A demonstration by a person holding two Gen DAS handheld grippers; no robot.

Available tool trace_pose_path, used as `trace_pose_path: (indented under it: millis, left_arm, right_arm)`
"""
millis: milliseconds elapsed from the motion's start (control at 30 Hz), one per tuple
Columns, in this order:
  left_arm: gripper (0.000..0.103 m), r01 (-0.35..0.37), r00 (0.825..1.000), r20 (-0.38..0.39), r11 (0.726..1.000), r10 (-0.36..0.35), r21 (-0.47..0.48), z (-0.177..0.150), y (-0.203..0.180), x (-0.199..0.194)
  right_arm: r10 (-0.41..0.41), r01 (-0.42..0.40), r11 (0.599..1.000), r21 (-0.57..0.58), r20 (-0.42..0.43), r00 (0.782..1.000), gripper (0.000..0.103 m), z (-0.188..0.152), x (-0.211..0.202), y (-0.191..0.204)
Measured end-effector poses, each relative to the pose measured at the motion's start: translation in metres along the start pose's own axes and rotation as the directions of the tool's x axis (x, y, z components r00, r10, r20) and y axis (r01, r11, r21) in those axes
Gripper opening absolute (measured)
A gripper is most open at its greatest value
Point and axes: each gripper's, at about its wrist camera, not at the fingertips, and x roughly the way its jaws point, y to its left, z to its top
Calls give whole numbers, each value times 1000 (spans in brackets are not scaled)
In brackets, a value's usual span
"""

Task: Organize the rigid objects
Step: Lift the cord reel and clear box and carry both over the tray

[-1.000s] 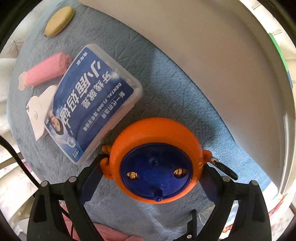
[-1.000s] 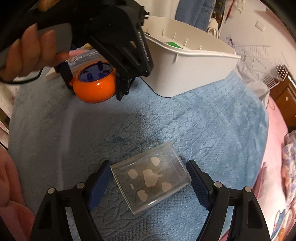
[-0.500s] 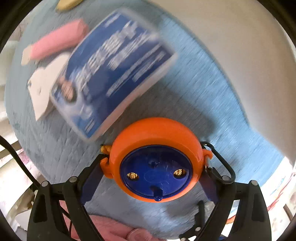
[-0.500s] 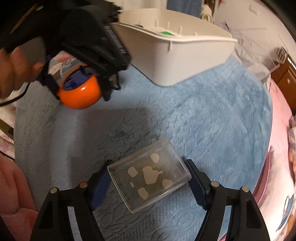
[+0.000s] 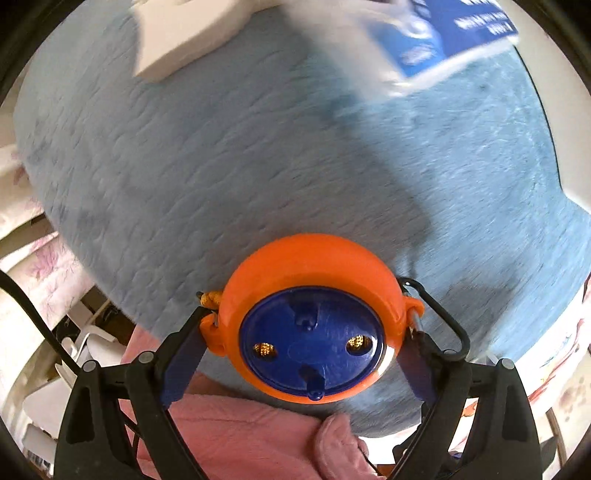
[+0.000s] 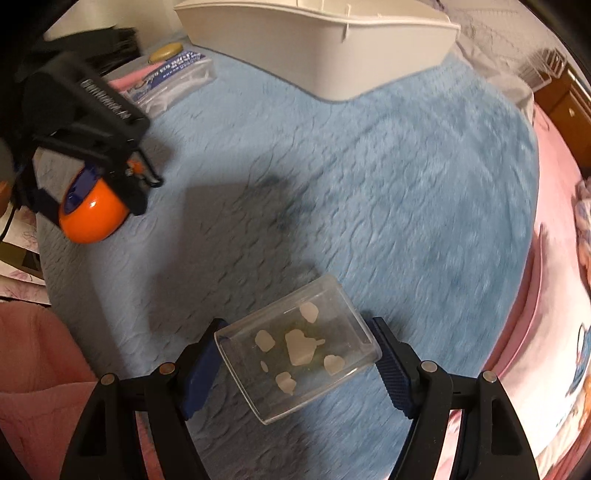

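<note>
My left gripper [image 5: 303, 354] is shut on an orange round reel [image 5: 310, 317] with a blue face and a black clip, held above the blue mat. It also shows in the right wrist view [image 6: 94, 216] at the left. My right gripper [image 6: 295, 354] is shut on a clear plastic box [image 6: 297, 347] with white shapes on it, lifted over the mat. The white bin [image 6: 332, 55] stands at the back of the mat.
A blue dental floss box [image 6: 173, 79], a pink roll [image 6: 133, 79] and a tan oval piece [image 6: 166, 51] lie at the back left beside the bin. A white flat piece [image 5: 184, 33] lies near the floss box [image 5: 454, 33]. Pink fabric [image 6: 37, 350] lies at the near left.
My left gripper has pulled back toward the mat's near left edge with the orange reel. My right gripper has lifted the clear box a little and tilted.
</note>
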Motion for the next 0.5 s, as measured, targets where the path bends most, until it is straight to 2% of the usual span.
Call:
trace_pose_path:
  millis: [200, 500]
  left_arm:
    - [93, 71, 997, 14, 996, -70, -51, 1, 35, -4]
    - [93, 74, 991, 112, 997, -74, 2, 2, 72, -41]
  right_arm:
    - [71, -70, 997, 17, -25, 997, 77, -9, -12, 21]
    - [83, -83, 996, -18, 52, 995, 77, 9, -36, 55]
